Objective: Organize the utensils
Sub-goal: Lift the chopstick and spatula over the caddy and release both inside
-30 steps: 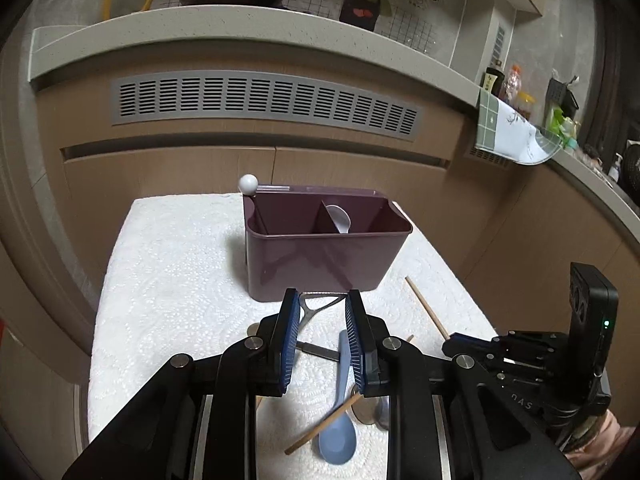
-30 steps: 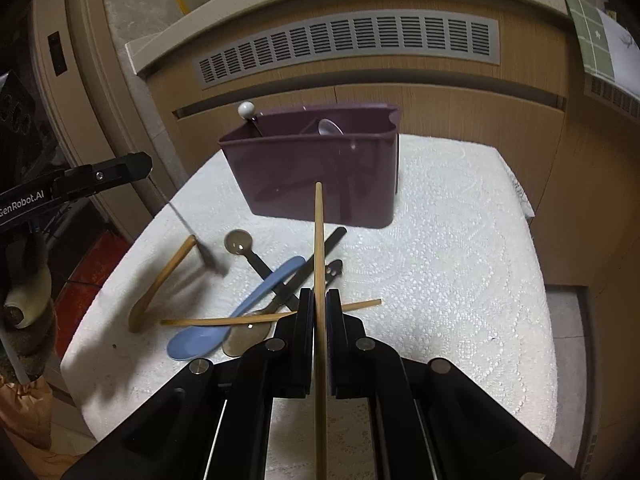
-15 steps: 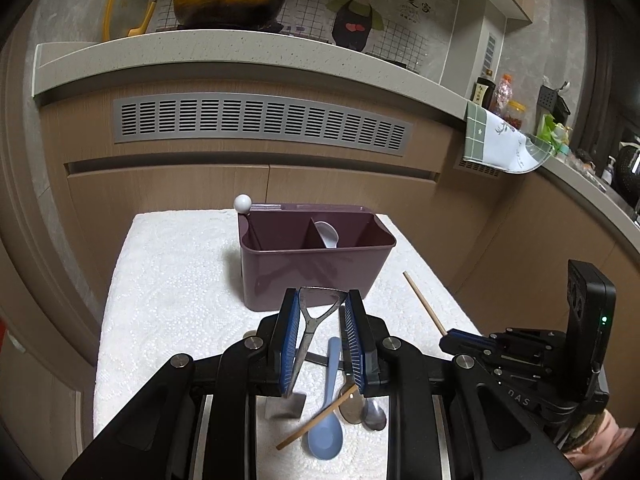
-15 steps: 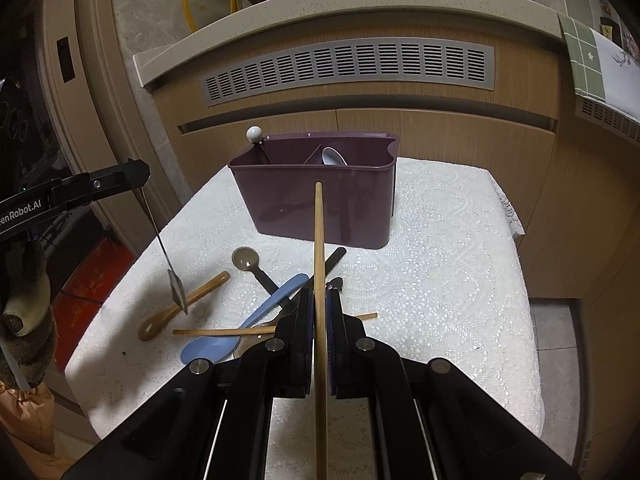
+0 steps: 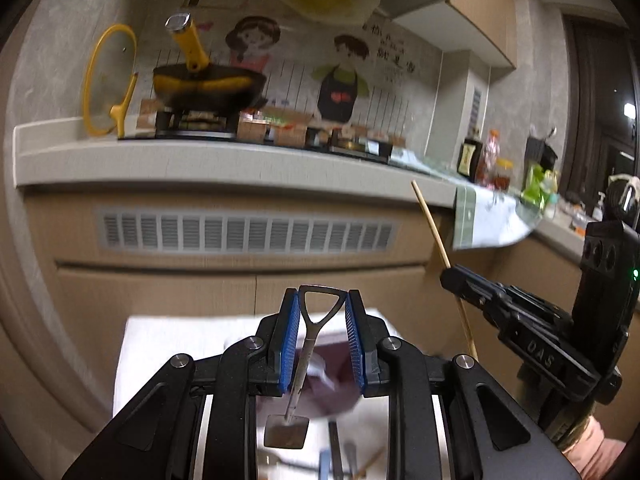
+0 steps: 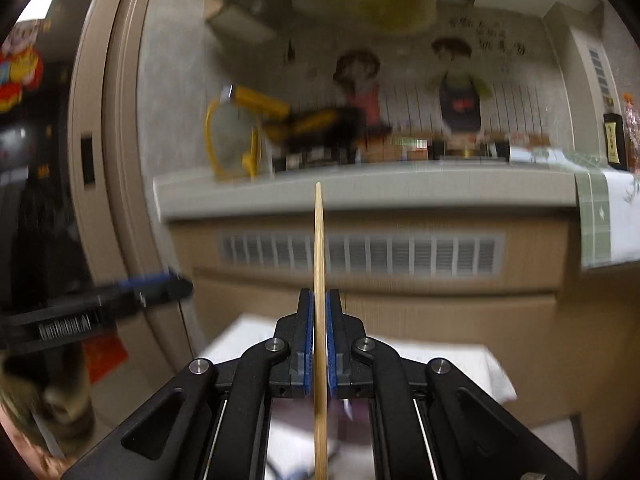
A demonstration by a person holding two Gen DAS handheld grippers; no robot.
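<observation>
Left gripper (image 5: 322, 314) clamped on small metal spatula (image 5: 304, 354), hanging loose above purple caddy (image 5: 334, 384). Right gripper (image 6: 319, 334) pinching chopstick (image 6: 319, 248). Risk: spatula swinging, missing compartment; chopstick slipping.

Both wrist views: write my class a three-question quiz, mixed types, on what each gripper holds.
1. True or false: the right gripper is shut on a chopstick.
2. The left gripper holds: A) a blue spoon B) a metal spatula C) nothing.
3. Fill in: the spatula's flat blade hangs ____ the left gripper.

Key: 1 true; 2 B; 3 below.
</observation>
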